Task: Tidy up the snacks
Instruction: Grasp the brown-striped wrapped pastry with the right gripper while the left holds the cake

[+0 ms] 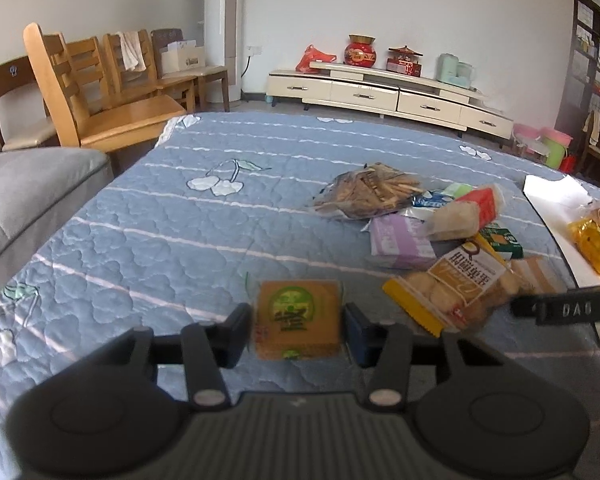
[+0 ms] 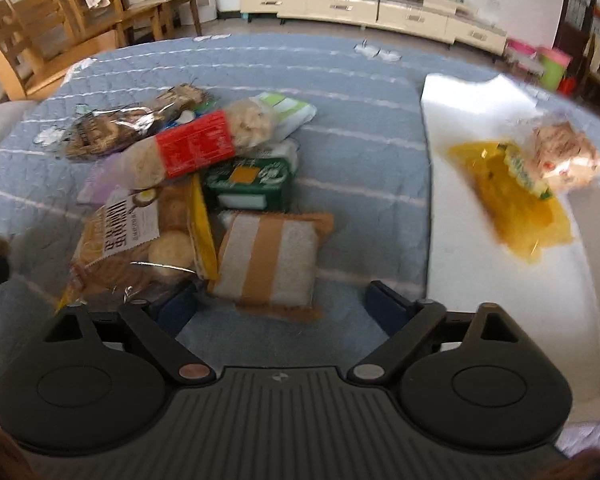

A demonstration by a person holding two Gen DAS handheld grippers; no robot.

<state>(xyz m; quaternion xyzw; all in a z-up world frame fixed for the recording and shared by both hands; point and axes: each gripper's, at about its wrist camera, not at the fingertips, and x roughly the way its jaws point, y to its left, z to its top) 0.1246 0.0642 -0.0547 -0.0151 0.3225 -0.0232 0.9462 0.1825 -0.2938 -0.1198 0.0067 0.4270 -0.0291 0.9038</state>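
My left gripper is shut on a small square tan snack packet with a green label, held above the blue quilt. My right gripper is open and empty, just in front of a tan and white striped packet. A pile of snacks lies on the quilt: an egg biscuit bag, a red-labelled bag, a green box and a bag of brown sticks. On the white sheet lie a yellow packet and a clear pastry bag.
The blue cherry-print quilt covers the surface. Wooden chairs stand at the far left, a grey sofa at the left and a cream TV cabinet at the back. The right gripper's finger shows in the left wrist view.
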